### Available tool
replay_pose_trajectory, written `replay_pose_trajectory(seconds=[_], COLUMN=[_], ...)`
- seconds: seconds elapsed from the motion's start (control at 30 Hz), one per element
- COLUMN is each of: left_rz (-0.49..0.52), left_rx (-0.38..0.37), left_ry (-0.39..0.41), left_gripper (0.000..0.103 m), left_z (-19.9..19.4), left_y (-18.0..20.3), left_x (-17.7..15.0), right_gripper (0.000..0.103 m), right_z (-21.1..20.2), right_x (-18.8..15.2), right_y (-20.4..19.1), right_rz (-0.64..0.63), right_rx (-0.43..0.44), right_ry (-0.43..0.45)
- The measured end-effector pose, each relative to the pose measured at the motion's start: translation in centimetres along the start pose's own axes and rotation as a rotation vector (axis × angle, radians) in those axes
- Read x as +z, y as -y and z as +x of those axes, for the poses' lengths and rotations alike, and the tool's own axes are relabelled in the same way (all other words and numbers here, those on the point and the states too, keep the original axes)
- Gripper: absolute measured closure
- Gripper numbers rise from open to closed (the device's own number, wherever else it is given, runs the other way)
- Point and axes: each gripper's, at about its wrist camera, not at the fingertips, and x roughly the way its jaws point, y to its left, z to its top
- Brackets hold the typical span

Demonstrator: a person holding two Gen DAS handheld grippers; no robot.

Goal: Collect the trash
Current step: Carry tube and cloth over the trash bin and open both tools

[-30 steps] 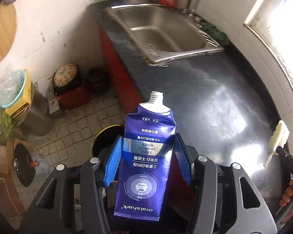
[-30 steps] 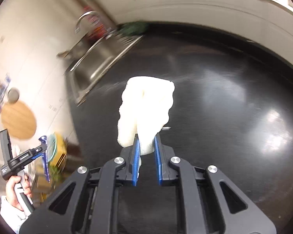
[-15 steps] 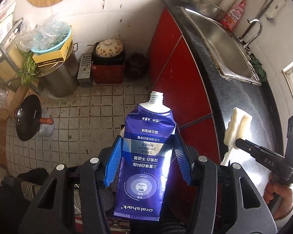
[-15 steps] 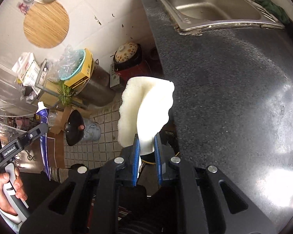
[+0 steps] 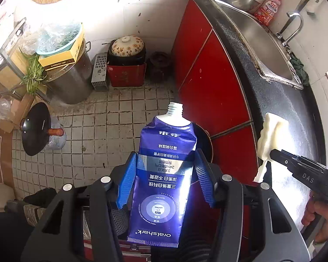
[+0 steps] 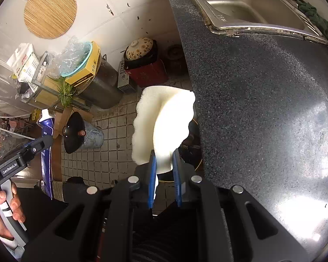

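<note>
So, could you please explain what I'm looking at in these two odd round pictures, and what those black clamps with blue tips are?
Each picture comes from a fisheye camera mounted on a hand-held gripper, looking down along its two blue fingers. No robot: a person carries one in each hand. The left hand-held gripper holds a flattened purple toothpaste tube, cap off. The right hand-held gripper is clamped on a piece of white foam. Each camera also catches the other gripper at its edge. Below are a tiled floor, red cabinets, a dark countertop with a steel sink, and a dark bin, mostly hidden.
</note>
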Motion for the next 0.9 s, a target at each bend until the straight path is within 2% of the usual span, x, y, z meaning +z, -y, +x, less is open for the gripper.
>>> replay_pose_trajectory(seconds=[0.33,0.57,0.6,0.63,0.67,0.7,0.77,0.8,0.9], left_rz=[0.037,0.043,0.043,0.043,0.05,0.058,0.078,0.086,0.118], left_rx=[0.102,0.056,0.042,0.038,0.033,0.029,0.02,0.014,-0.004], left_ry=[0.013,-0.011,-0.011,-0.009,-0.01,-0.011,-0.018,-0.024,-0.067], left_gripper=[0.051,0.051,0.051,0.051,0.051,0.051,0.051,0.051,0.049], left_z=[-0.9,-0.2,-0.1,-0.1,0.0,0.1,0.5,0.8,2.3], left_y=[-0.9,0.2,0.5,0.7,1.0,1.3,2.0,2.4,4.1], left_x=[-0.5,-1.3,-1.3,-1.2,-1.1,-1.0,-0.7,-0.6,-0.2], right_gripper=[0.088,0.087,0.076,0.043,0.026,0.014,0.014,0.008,0.007], right_z=[1.6,1.5,1.1,0.4,-0.6,-1.8,-4.3,-5.4,-8.1], right_x=[-0.3,0.3,0.5,0.8,1.0,1.3,1.7,2.0,2.1], right_y=[-1.3,-2.5,-2.5,-2.2,-2.0,-1.6,-0.7,-0.2,1.9], right_rz=[-0.031,-0.055,-0.052,-0.044,-0.023,0.001,0.038,0.058,0.109], right_rx=[0.006,0.01,0.019,0.024,0.034,0.048,0.059,0.056,0.016], right_ry=[-0.035,-0.031,-0.017,-0.001,0.032,0.078,0.149,0.18,0.26])
